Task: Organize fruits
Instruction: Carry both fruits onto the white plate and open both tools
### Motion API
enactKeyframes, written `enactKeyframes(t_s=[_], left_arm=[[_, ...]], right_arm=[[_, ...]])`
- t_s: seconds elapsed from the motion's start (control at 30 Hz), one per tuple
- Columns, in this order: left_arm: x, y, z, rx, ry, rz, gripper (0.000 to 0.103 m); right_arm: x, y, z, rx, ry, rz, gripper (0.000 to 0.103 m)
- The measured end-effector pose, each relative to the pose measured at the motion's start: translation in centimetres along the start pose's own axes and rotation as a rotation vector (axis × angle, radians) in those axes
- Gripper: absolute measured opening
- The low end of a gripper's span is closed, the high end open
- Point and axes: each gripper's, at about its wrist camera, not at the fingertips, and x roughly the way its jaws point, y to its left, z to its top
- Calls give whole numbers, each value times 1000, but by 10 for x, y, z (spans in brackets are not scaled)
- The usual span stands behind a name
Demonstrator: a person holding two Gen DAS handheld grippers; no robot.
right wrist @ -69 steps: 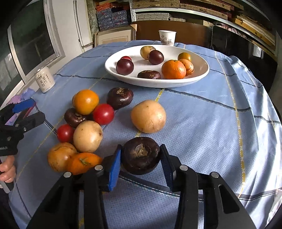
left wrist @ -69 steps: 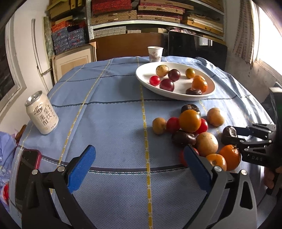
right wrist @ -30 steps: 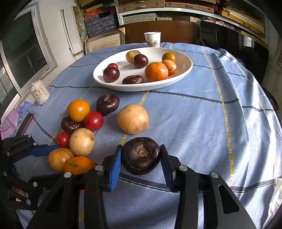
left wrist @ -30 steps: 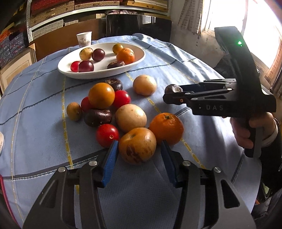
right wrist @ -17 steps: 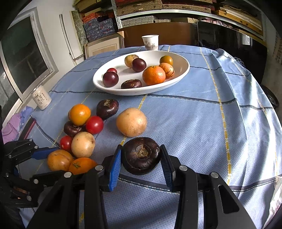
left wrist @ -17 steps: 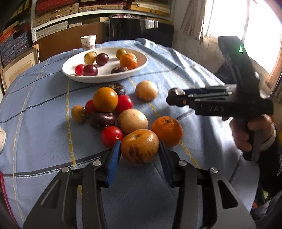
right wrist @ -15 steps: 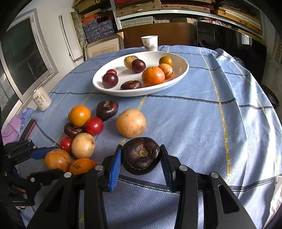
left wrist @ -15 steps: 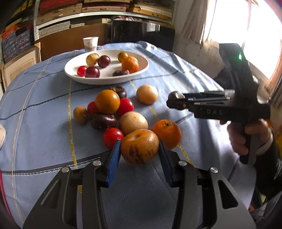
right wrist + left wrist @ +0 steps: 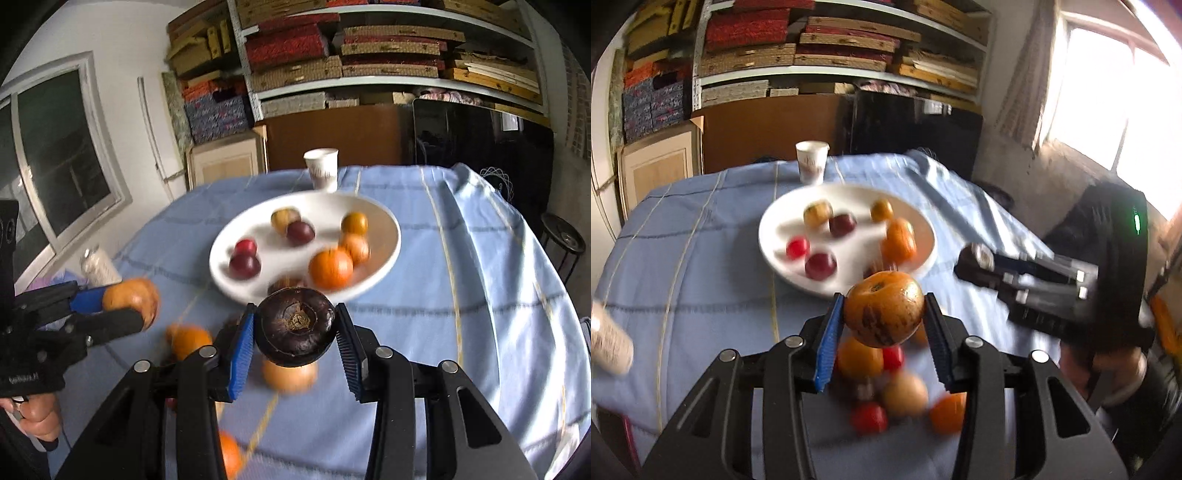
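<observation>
My left gripper (image 9: 884, 317) is shut on a spotted orange-brown fruit (image 9: 882, 306), held in the air in front of the white plate (image 9: 768, 236). A dark purple fruit (image 9: 295, 326) sits clamped in my right gripper (image 9: 295, 334), also lifted and facing the plate (image 9: 391, 236). Several fruits lie in the plate, red, purple, yellow and orange. Loose fruits (image 9: 901, 395) remain on the blue cloth below the left gripper. Each view shows the other gripper alongside: the right gripper (image 9: 975, 260) at the right, the left gripper (image 9: 125, 302) at the left.
A paper cup (image 9: 321, 173) stands just behind the plate. A drink can (image 9: 98, 266) stands at the table's left side. A person's hand (image 9: 1108, 369) holds the right gripper's handle. Shelves of stacked boxes and a dark cabinet fill the back wall.
The left jaws closed onto the spotted fruit, then both grippers rose off the cloth with their fruits and came nearer the plate. The views are now motion-blurred.
</observation>
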Motion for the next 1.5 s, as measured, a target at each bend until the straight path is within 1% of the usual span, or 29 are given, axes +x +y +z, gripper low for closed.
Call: enactKeyframes(t_s=[0.1, 0.17, 0.2, 0.27, 0.33, 0.43, 0.57, 0.7, 0.77, 0.8, 0.87, 1.03, 1.1, 1.17, 1.2, 1.23, 1.33, 1.37, 1.43, 1.47, 1.5], left_arm=[[16, 12, 38, -46, -54, 41, 42], [31, 24, 55, -96, -60, 41, 42], [41, 32, 61, -121, -46, 37, 42], [50, 41, 67, -132, -48, 68, 42], [60, 50, 72, -141, -45, 116, 42], [65, 67, 72, -180, -31, 102, 42], [68, 79, 73, -199, -35, 117, 42], [77, 85, 75, -210, -34, 106, 42], [83, 87, 77, -217, -33, 91, 42], [87, 87, 78, -217, -32, 85, 42], [92, 89, 78, -217, -27, 80, 42], [112, 88, 71, -215, 39, 89, 43], [117, 87, 69, -203, 57, 90, 45], [116, 85, 69, -195, 50, 95, 48], [112, 85, 70, -194, 41, 98, 53], [108, 84, 71, -195, 31, 104, 55], [91, 82, 77, -195, -7, 121, 60], [83, 80, 79, -197, -21, 130, 63], [68, 76, 81, -199, -47, 141, 73], [61, 73, 82, -196, -58, 150, 81], [54, 68, 82, -189, -66, 165, 86]], right_arm=[[21, 0, 25, 11, -22, -20, 43], [37, -1, 36, 28, -33, -41, 43], [45, -2, 41, 42, -36, -44, 43], [59, -5, 48, 75, -52, -39, 43], [74, -4, 55, 71, -38, -42, 43], [96, 1, 62, 49, -14, -83, 43], [118, 5, 64, 31, 22, -69, 43], [120, 3, 67, 38, 12, -45, 43], [115, 2, 69, 25, -2, -60, 45], [114, 1, 71, 22, -8, -69, 47], [108, -5, 74, 44, -23, -74, 48], [92, -22, 84, 146, -57, -47, 52], [87, -21, 87, 149, -60, -33, 52], [82, -17, 89, 139, -66, -29, 52], [80, -14, 89, 131, -70, -27, 52], [78, -12, 90, 124, -71, -25, 52], [71, -5, 91, 103, -62, -20, 52], [68, -4, 91, 100, -62, -18, 52], [59, 0, 90, 88, -66, -19, 52], [56, 2, 90, 82, -65, -20, 52], [52, 5, 89, 75, -64, -19, 52]])
